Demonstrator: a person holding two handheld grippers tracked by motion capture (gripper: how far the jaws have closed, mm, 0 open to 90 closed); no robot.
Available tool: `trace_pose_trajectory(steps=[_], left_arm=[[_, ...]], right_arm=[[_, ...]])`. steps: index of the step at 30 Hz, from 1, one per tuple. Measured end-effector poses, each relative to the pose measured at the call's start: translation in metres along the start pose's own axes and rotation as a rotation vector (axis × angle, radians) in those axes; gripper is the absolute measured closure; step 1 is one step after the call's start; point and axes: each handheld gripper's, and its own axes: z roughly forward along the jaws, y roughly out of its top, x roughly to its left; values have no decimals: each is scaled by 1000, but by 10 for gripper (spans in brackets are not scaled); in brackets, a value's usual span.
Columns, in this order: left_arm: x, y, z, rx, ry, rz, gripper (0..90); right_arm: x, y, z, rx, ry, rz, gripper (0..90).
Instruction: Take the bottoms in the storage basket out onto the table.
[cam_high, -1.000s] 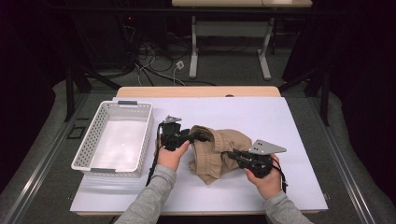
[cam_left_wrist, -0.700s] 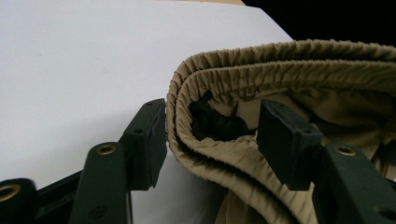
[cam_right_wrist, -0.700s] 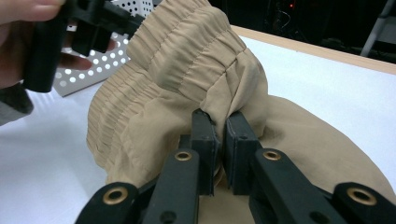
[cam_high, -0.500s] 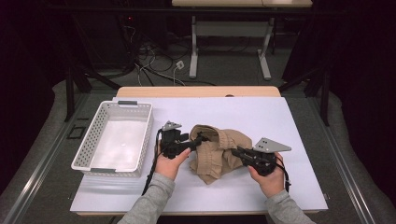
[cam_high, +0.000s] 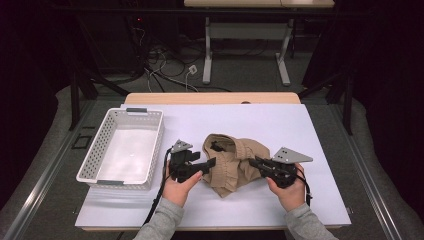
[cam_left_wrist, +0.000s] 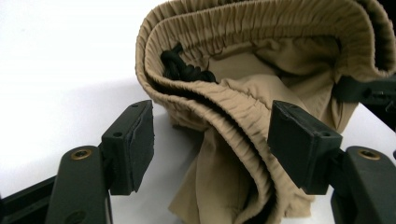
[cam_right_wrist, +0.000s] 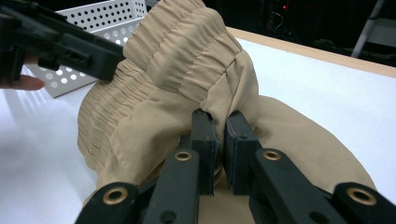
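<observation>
One tan garment (cam_high: 234, 162) lies bunched mid-desk (cam_high: 320, 130), right of one white basket (cam_high: 122, 147). Two tools work it: the left hand-held gripper (cam_high: 210, 162), jaws just opening, stands apart around the waistband; the right hand-held gripper (cam_high: 254, 161) is clamped on cloth.

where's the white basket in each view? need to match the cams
High view: white perforated basket at left on the white table cover, left of the left gripper.
Left gripper view: not in it.
Right gripper view: its perforated wall at top left, behind the left gripper's arm.
Shared landmark: the tan garment, in all three views.
</observation>
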Motion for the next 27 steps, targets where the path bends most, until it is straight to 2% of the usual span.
trace_pose_trajectory(steps=[4,13,17,22,27], left_arm=[[0,-10,-6,1,-12,-20,311],[-4,-22,-10,14,-34,-18,313],[-11,-29,-4,41,-51,2,313],[-16,-33,0,51,-65,20,320],[-20,-38,6,61,-86,32,376]], right_arm=[[0,0,0,0,-1,1,840],[-2,-1,-1,0,-1,5,839],[-2,-1,0,-2,-3,2,839],[-2,-1,0,-4,-2,2,839],[-2,-2,0,-8,-2,0,838]])
